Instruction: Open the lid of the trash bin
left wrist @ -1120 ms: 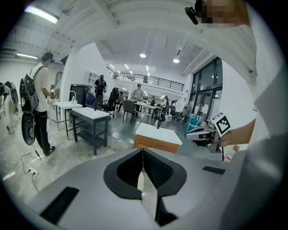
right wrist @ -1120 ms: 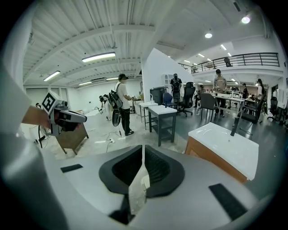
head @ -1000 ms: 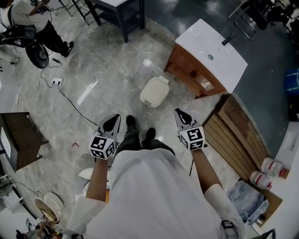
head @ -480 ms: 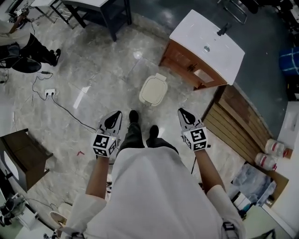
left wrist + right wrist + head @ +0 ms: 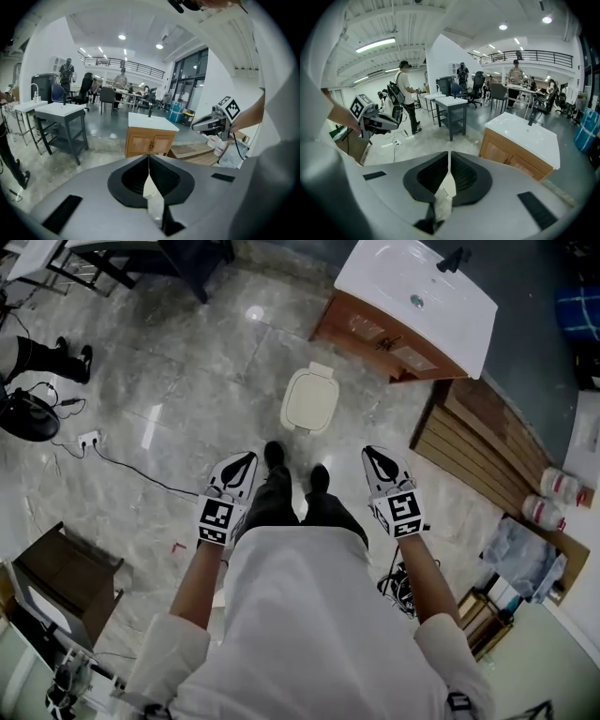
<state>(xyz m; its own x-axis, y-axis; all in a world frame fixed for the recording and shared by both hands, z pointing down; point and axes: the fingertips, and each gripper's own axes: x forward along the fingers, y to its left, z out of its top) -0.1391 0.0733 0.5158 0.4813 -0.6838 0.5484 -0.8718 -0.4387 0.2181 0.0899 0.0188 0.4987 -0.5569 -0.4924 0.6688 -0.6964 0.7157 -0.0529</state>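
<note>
A small cream trash bin (image 5: 310,398) with its lid down stands on the marble floor, just ahead of my feet, in the head view. My left gripper (image 5: 243,459) hangs at waist height to the left of the bin, jaws pressed together on nothing. My right gripper (image 5: 372,454) is level with it on the right, also shut and empty. Both are well short of the bin. In each gripper view the jaws meet in a thin line, left gripper (image 5: 149,161) and right gripper (image 5: 449,157), and the bin is hidden below them.
A wooden cabinet with a white sink top (image 5: 412,306) stands right behind the bin. A slatted wooden pallet (image 5: 487,451) lies to the right. A power strip and cable (image 5: 89,439) trail on the floor at left, beside a dark brown box (image 5: 66,577).
I have walked forward: the bin and the sink cabinet have come closer and slid up the head view. Both grippers stay shut at my sides.
</note>
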